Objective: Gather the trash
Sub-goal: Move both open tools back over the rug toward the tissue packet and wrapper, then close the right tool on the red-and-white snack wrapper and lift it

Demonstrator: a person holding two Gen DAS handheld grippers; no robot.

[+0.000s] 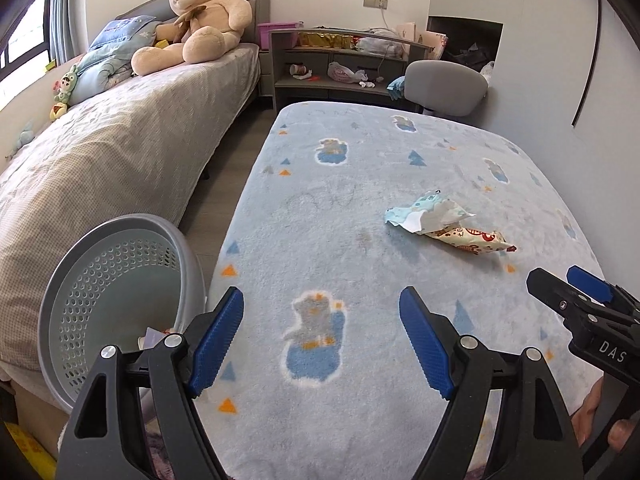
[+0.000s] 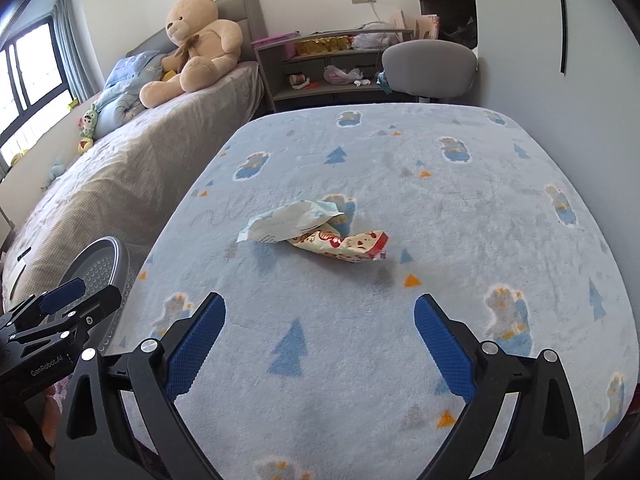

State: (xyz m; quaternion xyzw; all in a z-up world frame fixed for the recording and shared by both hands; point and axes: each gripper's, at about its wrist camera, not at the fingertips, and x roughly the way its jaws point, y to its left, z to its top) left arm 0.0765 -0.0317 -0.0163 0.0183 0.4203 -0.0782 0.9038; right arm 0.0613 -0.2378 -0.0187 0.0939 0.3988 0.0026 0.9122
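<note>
Two pieces of trash lie touching on the light blue fleece blanket point(image 2: 460, 208): a crumpled white and pale blue wrapper point(image 1: 424, 212) point(image 2: 292, 220) and a cream and red snack packet point(image 1: 472, 240) point(image 2: 344, 245). My left gripper point(image 1: 322, 336) is open over the blanket's near edge, well short of the trash and to its left. My right gripper point(image 2: 320, 340) is open too, nothing between its blue pads, with the trash ahead of it. A grey perforated bin point(image 1: 116, 300) point(image 2: 100, 268) stands at the blanket's left edge with some scraps inside.
A bed point(image 1: 120, 152) with a grey cover, a large teddy bear point(image 1: 200, 20) and pillows runs along the left. A narrow strip of floor separates it from the blanket. A cluttered grey shelf unit point(image 1: 340, 68) and a grey chair point(image 1: 444, 84) stand at the far end.
</note>
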